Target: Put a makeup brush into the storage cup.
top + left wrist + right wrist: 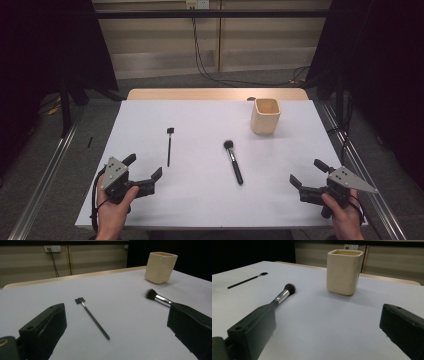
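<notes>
A thin black brush (169, 145) (93, 318) (247, 280) with a small flat head lies left of the table's middle. A thicker makeup brush (233, 161) (157, 297) (282, 295) with a round dark tuft and silver ferrule lies near the middle. A cream square cup (265, 115) (160, 264) (344, 271) stands upright at the back right. My left gripper (144, 170) (117, 335) rests open at the front left, nothing between its jaws. My right gripper (307, 174) (328, 332) rests open at the front right, also empty.
The white table top (200, 195) has a wooden strip (215, 94) along its far edge. Black cables (200, 60) hang down the wall behind. Dark curtains flank both sides, and metal rails (45, 175) run along the floor beside the table.
</notes>
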A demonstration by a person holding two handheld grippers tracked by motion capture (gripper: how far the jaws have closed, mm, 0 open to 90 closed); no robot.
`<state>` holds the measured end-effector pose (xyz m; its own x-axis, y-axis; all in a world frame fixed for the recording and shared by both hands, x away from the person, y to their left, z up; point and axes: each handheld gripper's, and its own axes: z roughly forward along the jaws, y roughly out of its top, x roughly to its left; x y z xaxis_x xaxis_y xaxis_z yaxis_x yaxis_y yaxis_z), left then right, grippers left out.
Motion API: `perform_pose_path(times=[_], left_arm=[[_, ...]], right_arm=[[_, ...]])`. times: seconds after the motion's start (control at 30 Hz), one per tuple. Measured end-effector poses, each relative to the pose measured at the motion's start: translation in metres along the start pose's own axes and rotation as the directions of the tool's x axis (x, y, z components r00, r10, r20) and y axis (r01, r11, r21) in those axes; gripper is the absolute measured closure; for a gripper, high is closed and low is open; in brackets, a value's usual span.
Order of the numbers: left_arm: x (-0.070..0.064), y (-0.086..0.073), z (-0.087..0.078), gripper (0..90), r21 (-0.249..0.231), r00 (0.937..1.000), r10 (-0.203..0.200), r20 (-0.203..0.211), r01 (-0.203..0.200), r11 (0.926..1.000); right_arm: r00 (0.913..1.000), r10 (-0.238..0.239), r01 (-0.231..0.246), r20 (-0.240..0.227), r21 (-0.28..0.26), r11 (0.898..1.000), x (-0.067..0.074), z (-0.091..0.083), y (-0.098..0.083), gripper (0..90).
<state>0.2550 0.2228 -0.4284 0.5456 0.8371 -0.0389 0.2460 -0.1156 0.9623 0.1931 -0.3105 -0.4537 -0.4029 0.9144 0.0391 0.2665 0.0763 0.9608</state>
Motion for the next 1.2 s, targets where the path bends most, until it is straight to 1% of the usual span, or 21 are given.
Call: perform_pose_path(times=[0.03, 0.07, 0.1, 0.13, 0.2, 0.23, 0.27, 0.33, 0.37, 0.43, 0.5, 0.53, 0.57, 0.7, 0.8, 0.87, 0.9, 0.97, 1.03, 1.1, 1.2], left_arm=[[0.0, 0.002, 0.004, 3.1, -0.002, 1.0, 0.002, 0.0, -0.002, 1.0], [0.001, 0.004, 0.008, 3.1, 0.003, 0.9998, -0.002, 0.019, 0.002, 1.0], [0.002, 0.006, 0.011, 3.1, 0.003, 0.9996, -0.002, 0.028, 0.002, 1.0], [0.002, 0.008, 0.014, 3.1, -0.003, 0.9997, -0.004, 0.026, 0.004, 1.0], [0.003, 0.012, 0.02, 3.1, -0.006, 0.9999, 0.005, 0.012, -0.005, 1.0], [0.003, 0.013, 0.024, 3.1, -0.007, 0.9999, 0.001, 0.012, -0.001, 1.0], [0.003, 0.014, 0.027, 3.1, -0.003, 0.9998, 0.005, 0.017, -0.005, 1.0], [0.003, 0.015, 0.034, 3.0, 0.004, 0.9999, 0.006, 0.012, -0.006, 1.0], [0.004, 0.016, 0.038, 2.8, 0.013, 0.9996, 0.005, 0.029, -0.005, 0.9999], [0.004, 0.019, 0.043, 2.8, 0.021, 0.9995, 0.019, 0.025, -0.019, 0.9996], [0.005, 0.021, 0.049, 2.6, 0.029, 0.9994, 0.017, 0.03, -0.018, 0.9994], [0.006, 0.022, 0.052, 2.6, 0.027, 0.9994, 0.024, 0.027, -0.024, 0.9993], [0.007, 0.023, 0.055, 2.6, 0.032, 0.9991, 0.027, 0.032, -0.028, 0.9991], [0.008, 0.024, 0.07, 2.4, 0.07, 0.9987, 0.032, 0.039, -0.035, 0.9969], [0.009, 0.028, 0.079, 2.5, 0.076, 0.9979, 0.051, 0.039, -0.054, 0.9957], [0.01, 0.032, 0.084, 2.4, 0.08, 0.9988, 0.042, 0.026, -0.044, 0.9959], [0.011, 0.033, 0.086, 2.4, 0.089, 0.9987, 0.044, 0.027, -0.046, 0.995], [0.012, 0.035, 0.092, 1.8, 0.095, 0.9981, 0.061, 0.013, -0.062, 0.9935], [0.015, 0.036, 0.097, 1.7, 0.108, 0.9988, 0.049, 0.008, -0.049, 0.9929], [0.018, 0.036, 0.102, 1.8, 0.104, 0.9991, 0.041, -0.006, -0.04, 0.9938], [0.023, 0.035, 0.111, 2.1, 0.126, 0.9988, 0.045, -0.02, -0.042, 0.9911]], right_arm=[[1.0, 0.004, -0.004, 0.004, 0.004, 1.0, 0.0, 0.001, 0.0, 0.3], [1.0, 0.004, -0.004, 0.004, 0.004, 1.0, 0.0, 0.001, 0.0, 0.3], [1.0, 0.003, -0.003, 0.005, 0.007, 1.0, 0.0, 0.002, 0.0, 0.4], [1.0, 0.002, -0.002, 0.004, 0.007, 1.0, 0.0, 0.002, 0.0, 0.3], [1.0, -0.005, 0.005, -0.003, 0.005, 1.0, 0.0, 0.001, 0.0, 0.3], [1.0, -0.001, 0.001, -0.003, 0.005, 1.0, 0.001, 0.001, 0.0, 0.3], [1.0, -0.002, 0.002, -0.003, 0.006, 1.0, 0.001, 0.001, 0.0, 0.3], [0.9999, 0.009, -0.009, -0.006, -0.001, 1.0, 0.001, 0.001, 0.0, 0.3], [1.0, 0.006, -0.006, -0.006, 0.001, 1.0, 0.002, 0.001, 0.0, 0.3], [0.9999, 0.0, 0.0, -0.011, 0.004, 1.0, 0.002, 0.001, 0.0, 0.3], [0.9999, 0.0, 0.0, -0.011, 0.003, 1.0, 0.003, 0.001, 0.0, 0.3], [1.0, 0.0, 0.0, -0.01, 0.003, 1.0, 0.003, 0.001, 0.0, 0.3], [1.0, -0.001, 0.001, -0.009, 0.004, 1.0, 0.002, 0.001, 0.0, 0.3], [1.0, -0.005, 0.005, -0.005, 0.006, 1.0, 0.002, 0.0, -0.001, 0.3], [1.0, -0.003, 0.003, -0.006, 0.007, 1.0, 0.002, 0.0, -0.001, 0.3], [0.9999, -0.008, 0.008, -0.007, 0.008, 1.0, 0.002, 0.001, 0.0, 0.3], [0.9999, -0.009, 0.009, -0.008, 0.009, 1.0, 0.002, 0.001, 0.0, 0.3], [0.9998, -0.016, 0.016, -0.014, 0.01, 1.0, 0.003, 0.002, 0.0, 0.3], [0.9997, -0.016, 0.016, -0.018, 0.01, 1.0, 0.004, 0.003, 0.0, 0.3], [0.9996, -0.02, 0.021, -0.021, 0.01, 1.0, 0.004, 0.003, 0.0, 0.3], [0.9997, -0.016, 0.016, -0.02, 0.007, 1.0, 0.005, 0.002, 0.001, 0.3]])
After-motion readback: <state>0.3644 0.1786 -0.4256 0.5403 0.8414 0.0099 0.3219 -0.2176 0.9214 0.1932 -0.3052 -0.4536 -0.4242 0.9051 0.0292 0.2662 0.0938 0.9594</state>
